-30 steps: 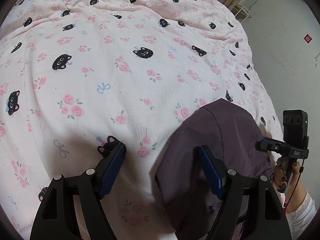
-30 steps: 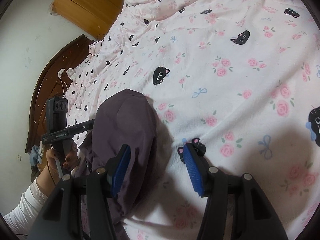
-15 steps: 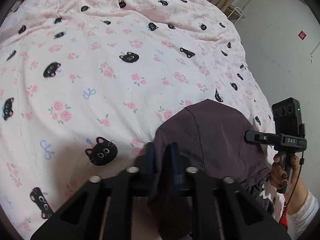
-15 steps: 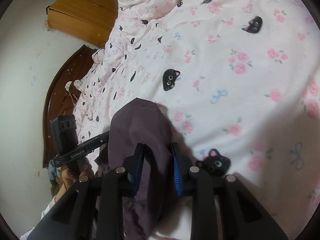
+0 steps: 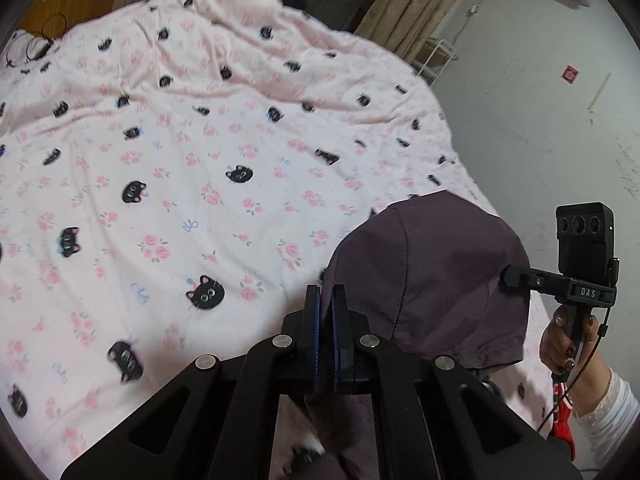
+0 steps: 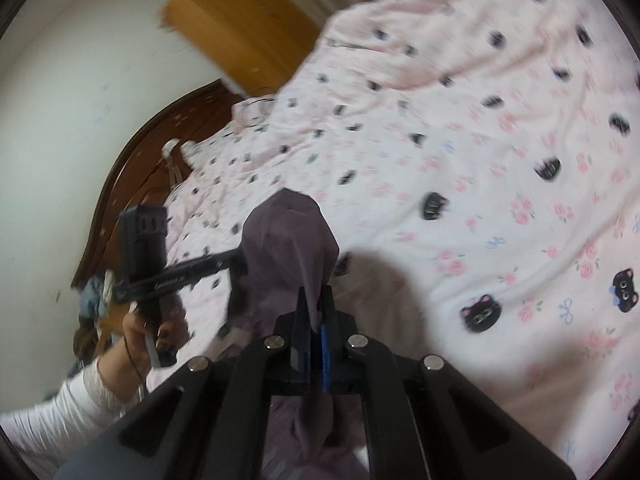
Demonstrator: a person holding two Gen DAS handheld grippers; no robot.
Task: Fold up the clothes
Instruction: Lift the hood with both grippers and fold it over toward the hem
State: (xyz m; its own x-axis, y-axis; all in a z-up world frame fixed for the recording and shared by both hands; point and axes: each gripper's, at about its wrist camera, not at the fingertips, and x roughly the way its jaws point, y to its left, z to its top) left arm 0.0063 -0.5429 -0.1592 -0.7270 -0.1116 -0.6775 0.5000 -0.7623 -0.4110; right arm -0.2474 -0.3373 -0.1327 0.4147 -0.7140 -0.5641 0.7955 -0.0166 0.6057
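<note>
A dark purple garment (image 5: 432, 276) hangs stretched between my two grippers above the pink bed. My left gripper (image 5: 326, 300) is shut on one edge of it, with cloth trailing down between the arms. My right gripper (image 6: 316, 308) is shut on the other edge of the garment (image 6: 288, 248). In the left wrist view the right gripper (image 5: 516, 278) meets the garment from the right. In the right wrist view the left gripper (image 6: 236, 260) meets it from the left. The lower part of the garment is hidden behind the gripper bodies.
The bed is covered by a pink sheet (image 5: 200, 160) with black cats and roses. A wooden headboard (image 6: 132, 184) and a wooden cabinet (image 6: 240, 20) stand at the left in the right wrist view. A grey wall (image 5: 540, 100) and curtain (image 5: 420, 12) lie beyond the bed.
Both grippers went from open to shut on the garment's edges, then lifted it up and away from the sheet. Both views now look higher across the bed.
</note>
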